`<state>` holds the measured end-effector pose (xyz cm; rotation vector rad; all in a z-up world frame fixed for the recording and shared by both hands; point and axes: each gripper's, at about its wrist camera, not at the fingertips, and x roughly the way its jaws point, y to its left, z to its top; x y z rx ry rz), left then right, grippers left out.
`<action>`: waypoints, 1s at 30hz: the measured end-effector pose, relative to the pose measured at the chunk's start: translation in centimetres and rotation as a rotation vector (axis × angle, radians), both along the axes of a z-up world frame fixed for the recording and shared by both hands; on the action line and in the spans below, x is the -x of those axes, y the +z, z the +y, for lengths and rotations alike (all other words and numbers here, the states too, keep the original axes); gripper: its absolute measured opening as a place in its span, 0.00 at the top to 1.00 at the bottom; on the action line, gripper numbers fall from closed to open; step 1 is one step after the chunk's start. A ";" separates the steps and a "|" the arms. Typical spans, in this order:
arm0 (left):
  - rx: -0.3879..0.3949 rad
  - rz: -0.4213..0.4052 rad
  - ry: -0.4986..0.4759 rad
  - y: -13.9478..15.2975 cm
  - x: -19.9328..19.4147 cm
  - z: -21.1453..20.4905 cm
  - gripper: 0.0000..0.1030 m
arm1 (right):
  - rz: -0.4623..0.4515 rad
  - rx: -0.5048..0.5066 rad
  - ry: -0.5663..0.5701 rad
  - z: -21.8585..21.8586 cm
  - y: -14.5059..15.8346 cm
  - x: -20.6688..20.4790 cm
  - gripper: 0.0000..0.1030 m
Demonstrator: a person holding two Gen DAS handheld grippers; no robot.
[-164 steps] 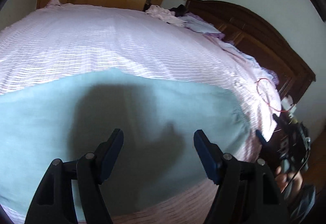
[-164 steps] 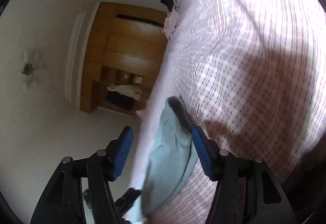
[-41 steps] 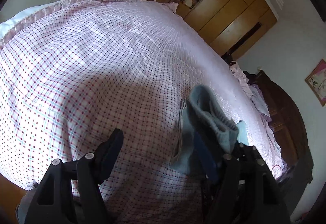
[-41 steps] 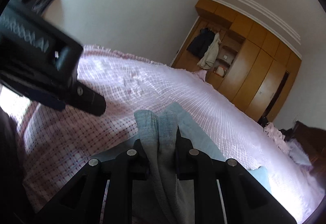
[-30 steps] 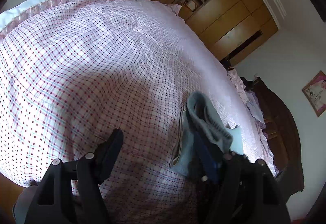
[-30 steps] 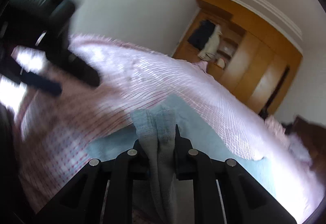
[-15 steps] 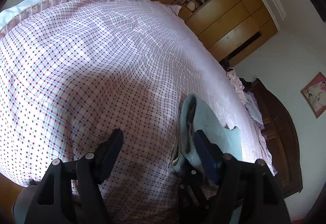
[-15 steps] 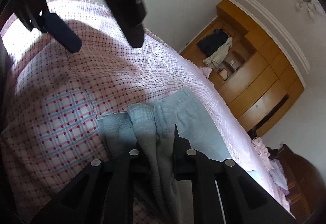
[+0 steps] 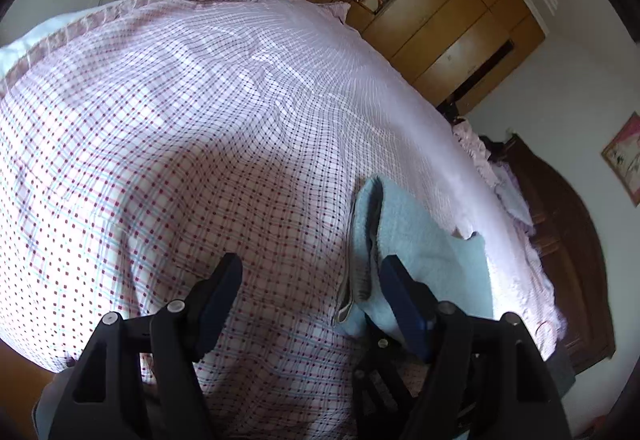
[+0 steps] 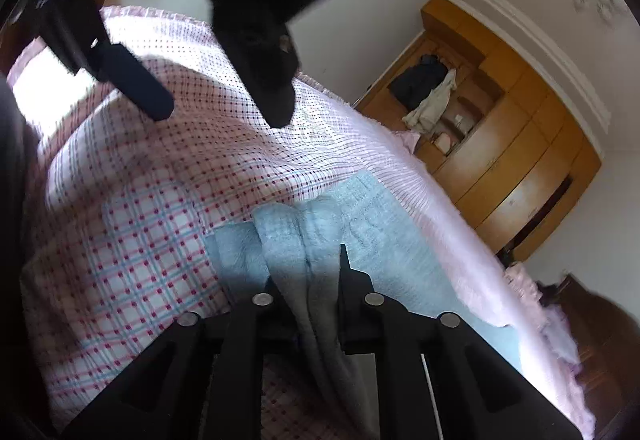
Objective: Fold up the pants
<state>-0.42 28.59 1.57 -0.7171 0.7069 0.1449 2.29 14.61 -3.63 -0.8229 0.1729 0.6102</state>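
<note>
Left wrist view: left gripper [image 9: 310, 290] spread wide, holding nothing, hovering over the checked bedsheet [image 9: 160, 144]. Light-blue pants [image 9: 420, 240] lying on the bed at lower right, one bunched edge standing up just beside the right-hand blue pad. Wooden wardrobe [image 9: 448, 12] and dark headboard [image 9: 568, 240] far behind.

Right wrist view: right gripper [image 10: 306, 280] pressed together on a thick gathered ridge of the pants [image 10: 380, 224], several layers pinched between the jaws, the rest trailing flat across the sheet toward the wardrobe [image 10: 512, 160]. Left gripper [image 10: 208, 96] overhead, jaws apart, clear of the cloth.

Handling call: soft, limp, light terry-like fabric, no stiffness, likely to sag and slide out of shape when lifted. Best purchase probably at the thicker hem or waistband edge, both layers caught together, second grip well apart along the same edge to keep the fold straight.
</note>
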 end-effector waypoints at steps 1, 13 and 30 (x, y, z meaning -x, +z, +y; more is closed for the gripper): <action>-0.008 -0.011 -0.015 0.3 0.0 -0.2 0.27 | 0.037 -0.032 0.019 -0.4 0.5 0.0 0.88; -0.151 -0.103 -0.153 6.4 -2.4 -6.6 0.22 | 0.595 -0.660 0.007 -16.8 8.2 -6.4 0.51; -0.359 0.116 -0.275 0.7 -10.8 -13.4 0.52 | 0.885 -0.759 -0.233 -29.3 3.0 -13.1 1.00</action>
